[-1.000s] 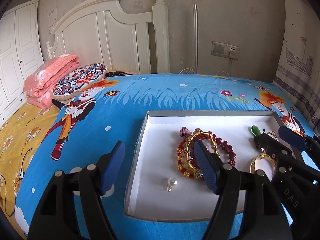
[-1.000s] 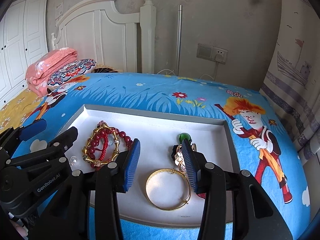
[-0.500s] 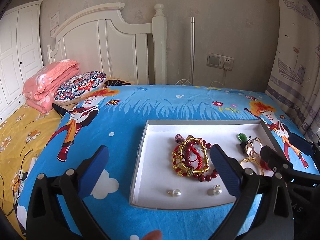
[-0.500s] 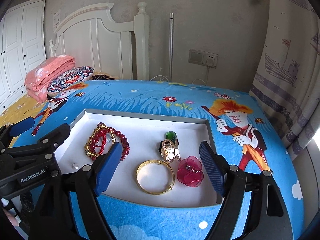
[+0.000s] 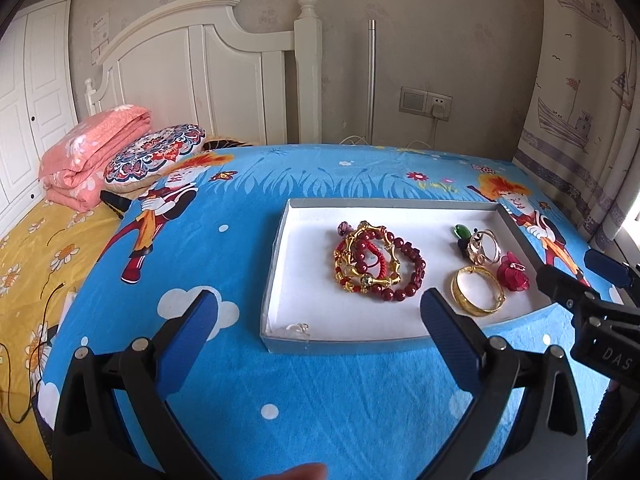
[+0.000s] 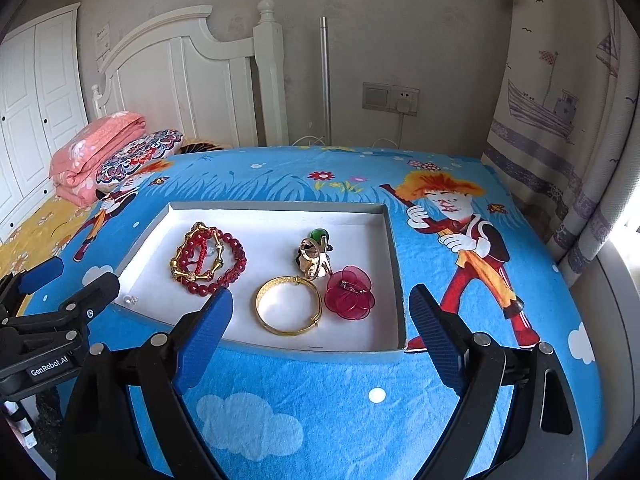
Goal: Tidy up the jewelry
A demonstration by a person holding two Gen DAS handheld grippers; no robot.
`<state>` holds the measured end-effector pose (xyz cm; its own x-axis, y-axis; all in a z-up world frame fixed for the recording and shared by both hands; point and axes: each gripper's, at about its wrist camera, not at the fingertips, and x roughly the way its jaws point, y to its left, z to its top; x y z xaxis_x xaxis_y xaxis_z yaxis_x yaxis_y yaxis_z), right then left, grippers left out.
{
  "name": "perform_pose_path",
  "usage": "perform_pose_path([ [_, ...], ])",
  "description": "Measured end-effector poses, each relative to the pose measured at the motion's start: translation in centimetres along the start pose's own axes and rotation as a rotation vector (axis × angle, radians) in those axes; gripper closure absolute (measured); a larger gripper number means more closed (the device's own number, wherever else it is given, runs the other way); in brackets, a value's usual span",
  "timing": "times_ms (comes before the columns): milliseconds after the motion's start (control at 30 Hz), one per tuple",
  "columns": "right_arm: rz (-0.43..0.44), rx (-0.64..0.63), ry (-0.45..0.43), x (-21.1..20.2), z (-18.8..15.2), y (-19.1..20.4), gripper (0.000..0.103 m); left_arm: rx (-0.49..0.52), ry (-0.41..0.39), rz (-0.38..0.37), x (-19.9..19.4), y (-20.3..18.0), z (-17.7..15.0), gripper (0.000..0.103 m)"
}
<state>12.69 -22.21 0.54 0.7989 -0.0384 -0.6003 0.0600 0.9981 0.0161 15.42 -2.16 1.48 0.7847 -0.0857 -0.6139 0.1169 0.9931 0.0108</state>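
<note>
Short of the tray [image 5: 276, 264], each hand-held gripper [image 5: 320, 332] [image 6: 320, 332] gapes wide, right jaws opening, both empty.

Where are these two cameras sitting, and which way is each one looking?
Left wrist view: rides on the left gripper, looking forward and down over the bed at the white tray; its own open fingers, the right gripper's tip at the right edge, and a fingertip at the bottom show.
Right wrist view: rides on the right gripper, opening and empty, facing the same tray; the left gripper shows at left.
Shared: tray, gold bangle, beaded bracelets, headboard.
</note>
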Motion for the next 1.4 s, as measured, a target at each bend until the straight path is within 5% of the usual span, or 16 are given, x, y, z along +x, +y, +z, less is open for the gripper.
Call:
perform_pose_path([
  [1400,0.033,-0.017,-0.002,-1.5,-1.6,1.4,0.019,-0.002,0.010,-0.004,-0.5,-0.2,-1.0,0.005],
])
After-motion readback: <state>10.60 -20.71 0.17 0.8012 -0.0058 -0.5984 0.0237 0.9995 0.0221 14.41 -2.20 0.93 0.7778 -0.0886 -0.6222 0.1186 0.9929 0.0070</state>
